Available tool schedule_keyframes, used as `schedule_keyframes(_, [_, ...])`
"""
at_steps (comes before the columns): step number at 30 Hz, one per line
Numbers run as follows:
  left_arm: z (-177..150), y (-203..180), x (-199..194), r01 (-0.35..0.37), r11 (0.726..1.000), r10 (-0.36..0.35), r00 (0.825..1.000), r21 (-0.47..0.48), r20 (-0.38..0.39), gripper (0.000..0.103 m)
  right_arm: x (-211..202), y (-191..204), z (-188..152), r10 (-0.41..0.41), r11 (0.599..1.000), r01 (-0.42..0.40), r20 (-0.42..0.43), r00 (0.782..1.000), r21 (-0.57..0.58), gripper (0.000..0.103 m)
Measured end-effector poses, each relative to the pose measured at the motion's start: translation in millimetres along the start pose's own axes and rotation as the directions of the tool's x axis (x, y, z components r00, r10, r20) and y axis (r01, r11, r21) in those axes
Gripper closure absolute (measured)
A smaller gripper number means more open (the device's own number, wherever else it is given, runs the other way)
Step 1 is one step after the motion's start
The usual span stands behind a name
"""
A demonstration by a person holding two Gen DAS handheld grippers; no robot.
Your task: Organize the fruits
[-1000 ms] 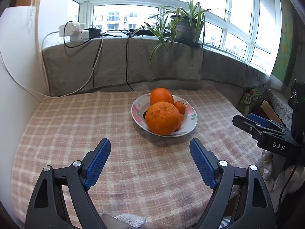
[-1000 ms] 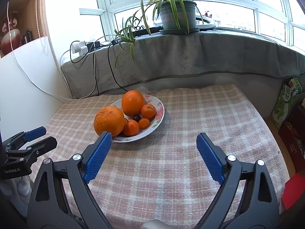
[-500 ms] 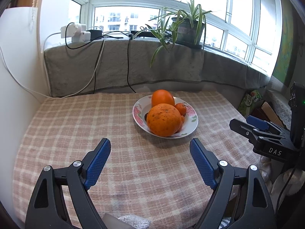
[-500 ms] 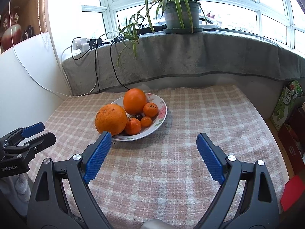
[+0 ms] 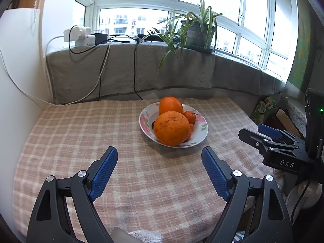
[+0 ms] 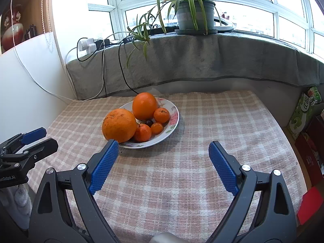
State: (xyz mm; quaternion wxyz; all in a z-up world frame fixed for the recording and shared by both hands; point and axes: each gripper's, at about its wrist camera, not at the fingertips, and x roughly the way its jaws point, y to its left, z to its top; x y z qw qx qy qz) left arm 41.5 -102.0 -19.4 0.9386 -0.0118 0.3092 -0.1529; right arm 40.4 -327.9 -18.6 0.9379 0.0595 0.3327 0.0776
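Note:
A white flowered plate (image 5: 200,135) (image 6: 172,125) sits on the checked tablecloth and holds a big rough orange (image 5: 171,128) (image 6: 119,125), a smoother orange (image 5: 170,104) (image 6: 144,106) behind it, several small tangerines (image 6: 161,115) and a dark small fruit (image 6: 149,123). My left gripper (image 5: 160,162) is open and empty, hovering short of the plate. My right gripper (image 6: 163,156) is open and empty, a little right of the plate. Each gripper shows at the edge of the other's view (image 5: 279,147) (image 6: 22,147).
The checked tablecloth (image 6: 202,141) covers a small table. A grey-draped windowsill (image 6: 202,60) runs behind it with a potted spider plant (image 6: 194,16), a power strip (image 5: 81,36) and hanging cables (image 5: 134,70). Boxes (image 6: 305,109) stand at the right, a white wall at the left.
Both grippers have drawn back a little from the plate, so the fruit looks slightly smaller and farther. Both stay open. The fruit has not moved.

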Motion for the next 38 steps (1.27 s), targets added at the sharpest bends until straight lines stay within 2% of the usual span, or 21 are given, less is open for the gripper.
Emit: schedule_keyframes(38, [-0.8, 1.9, 1.1, -0.013, 1.000, 0.014, 1.000, -0.009, 0.010, 0.018, 6.1, 1.6, -3.5, -0.006, 1.000, 0.006, -0.023, 1.000, 0.023, 0.010])
